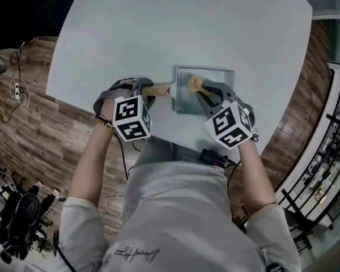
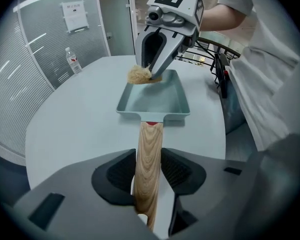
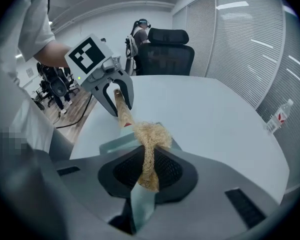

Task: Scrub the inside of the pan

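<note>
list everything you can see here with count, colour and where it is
table: 1, pale grey, under everything
pan: 1, pale grey-green, rectangular, on the table near the person's edge
wooden handle: 1, light wood, on the pan, reaching into the left tongs
scrubber: 1, tan fibre, in the right tongs, over the pan
water bottle: 1, clear, standing near the table's edge by the blinds
office chair: 1, black, beyond the table
left tongs: 1, grey, marker cube on top, closed on the wooden handle
right tongs: 1, grey, marker cube on top, closed on the scrubber
shirt: 1, light grey, on the person
</note>
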A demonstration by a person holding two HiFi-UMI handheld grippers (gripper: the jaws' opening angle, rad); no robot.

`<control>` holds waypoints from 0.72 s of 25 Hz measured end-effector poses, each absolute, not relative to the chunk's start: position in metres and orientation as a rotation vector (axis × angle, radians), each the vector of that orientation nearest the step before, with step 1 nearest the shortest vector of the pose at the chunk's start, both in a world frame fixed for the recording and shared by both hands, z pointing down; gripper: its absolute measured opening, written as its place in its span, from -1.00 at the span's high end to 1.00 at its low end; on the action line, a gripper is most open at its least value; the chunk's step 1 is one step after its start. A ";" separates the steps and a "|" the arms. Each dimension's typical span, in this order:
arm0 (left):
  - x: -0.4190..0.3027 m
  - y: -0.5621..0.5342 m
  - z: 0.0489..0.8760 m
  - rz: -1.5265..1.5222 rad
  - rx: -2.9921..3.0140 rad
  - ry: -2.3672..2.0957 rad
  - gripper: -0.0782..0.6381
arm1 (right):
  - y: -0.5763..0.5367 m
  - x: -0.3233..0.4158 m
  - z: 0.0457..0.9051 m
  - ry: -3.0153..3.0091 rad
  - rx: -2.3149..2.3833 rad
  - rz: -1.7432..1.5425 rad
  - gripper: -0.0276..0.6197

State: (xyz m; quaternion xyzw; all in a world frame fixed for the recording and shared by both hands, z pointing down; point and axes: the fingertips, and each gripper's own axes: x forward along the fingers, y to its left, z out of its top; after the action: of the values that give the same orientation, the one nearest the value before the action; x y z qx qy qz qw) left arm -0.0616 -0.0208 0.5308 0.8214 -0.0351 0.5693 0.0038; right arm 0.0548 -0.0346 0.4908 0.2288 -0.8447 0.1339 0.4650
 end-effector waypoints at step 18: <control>-0.062 -0.020 0.534 1.775 2.571 -0.021 0.34 | -0.059 0.028 0.551 -1.845 0.255 0.058 0.70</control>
State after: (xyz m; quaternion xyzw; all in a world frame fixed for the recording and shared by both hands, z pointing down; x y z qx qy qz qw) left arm -0.0617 -0.0201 0.5343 0.8229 -0.0067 0.5681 0.0086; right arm 0.0283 -0.0587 0.5505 0.1099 -0.7947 0.0251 0.5964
